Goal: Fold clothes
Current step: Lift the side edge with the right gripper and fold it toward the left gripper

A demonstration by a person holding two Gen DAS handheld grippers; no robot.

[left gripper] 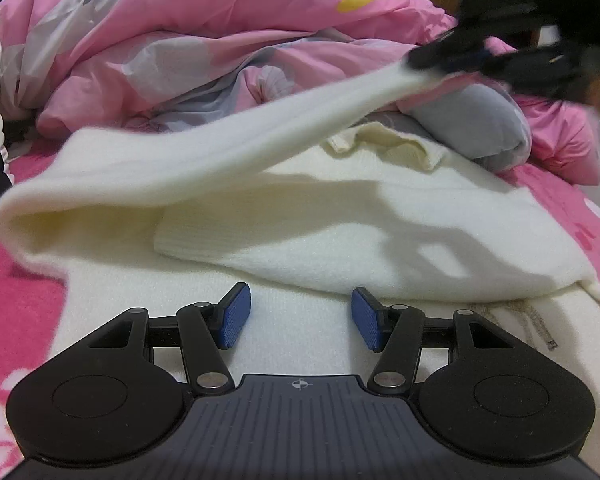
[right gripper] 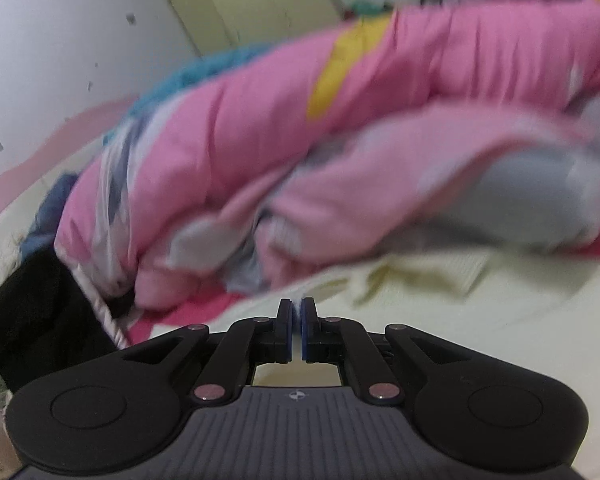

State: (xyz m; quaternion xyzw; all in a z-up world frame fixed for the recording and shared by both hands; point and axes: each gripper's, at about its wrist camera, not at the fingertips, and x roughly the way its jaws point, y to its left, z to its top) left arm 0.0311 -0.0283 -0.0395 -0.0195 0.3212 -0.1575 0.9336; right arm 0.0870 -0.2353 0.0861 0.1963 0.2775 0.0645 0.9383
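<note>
A cream knit sweater (left gripper: 340,240) lies flat on the bed, its collar at the far side. One sleeve (left gripper: 220,160) is lifted and stretched across the body toward the upper right. There my right gripper (left gripper: 432,58), blurred, pinches the cuff. My left gripper (left gripper: 300,316) hovers open just over the sweater's near hem, with nothing between its blue pads. In the right wrist view my right gripper (right gripper: 297,322) has its pads nearly together above the sweater (right gripper: 480,320). The pinched cuff is barely visible there.
A bunched pink duvet (left gripper: 180,40) with grey patches fills the far side of the bed, close behind the collar. A pink fleece sheet (left gripper: 16,320) covers the mattress. Dark clothes (right gripper: 40,320) lie at the far left by a white wall (right gripper: 60,40).
</note>
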